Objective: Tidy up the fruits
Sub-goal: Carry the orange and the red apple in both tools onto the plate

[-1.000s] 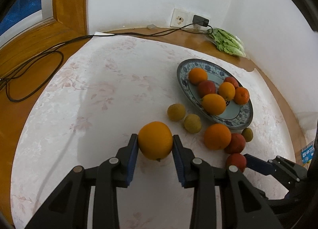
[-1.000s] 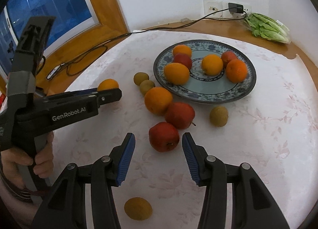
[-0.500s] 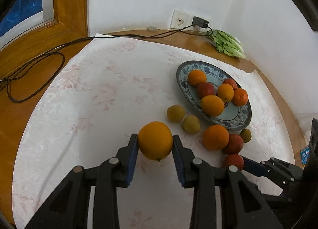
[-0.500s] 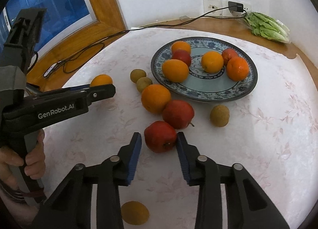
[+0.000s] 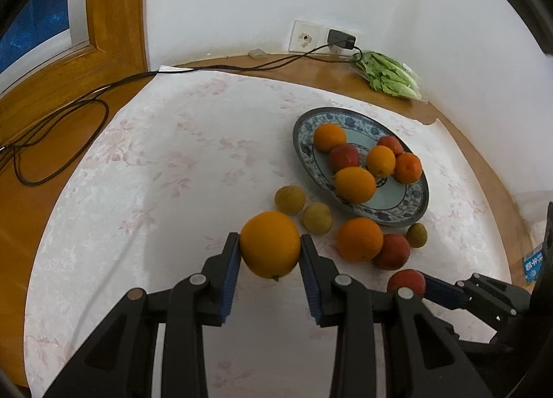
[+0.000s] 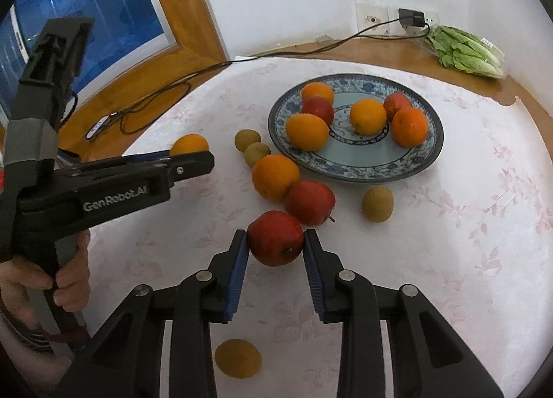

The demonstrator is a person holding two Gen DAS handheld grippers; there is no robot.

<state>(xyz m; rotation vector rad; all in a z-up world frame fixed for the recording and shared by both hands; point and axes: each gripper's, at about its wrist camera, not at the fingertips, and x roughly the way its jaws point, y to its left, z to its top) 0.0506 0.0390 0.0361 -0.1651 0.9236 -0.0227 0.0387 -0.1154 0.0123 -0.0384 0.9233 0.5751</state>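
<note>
Currently, progress: the sorting is sitting partway, judging by how the fruit is lying.
Plate: the blue-patterned plate is already carrying six fruits, oranges and red apples mixed, at the far right of the worktop.
Left gripper: the left gripper is pinching an orange, its fingers pressing both sides of the fruit, out over the cloth to the near left of the plate.
Right gripper: the right gripper is pinching a red apple, its blue pads pressing both flanks; whether the apple is lifting off the cloth or resting on it I cannot tell.
Left to do: one loose orange and a second apple are lying touching each other just near the plate rim; four small brown-green fruits are waiting too, two by the plate's left edge, one to the near right, one close under the right gripper.
Surface: a pale cloth with faint pink flowers is covering a round wooden worktop.
Room: a white wall is carrying a socket with a charger plugged in, its cable trailing left; a bag of lettuce is lying far right, and a wood-framed window is showing blue on the left.
Person: a hand is gripping the left tool's handle.
</note>
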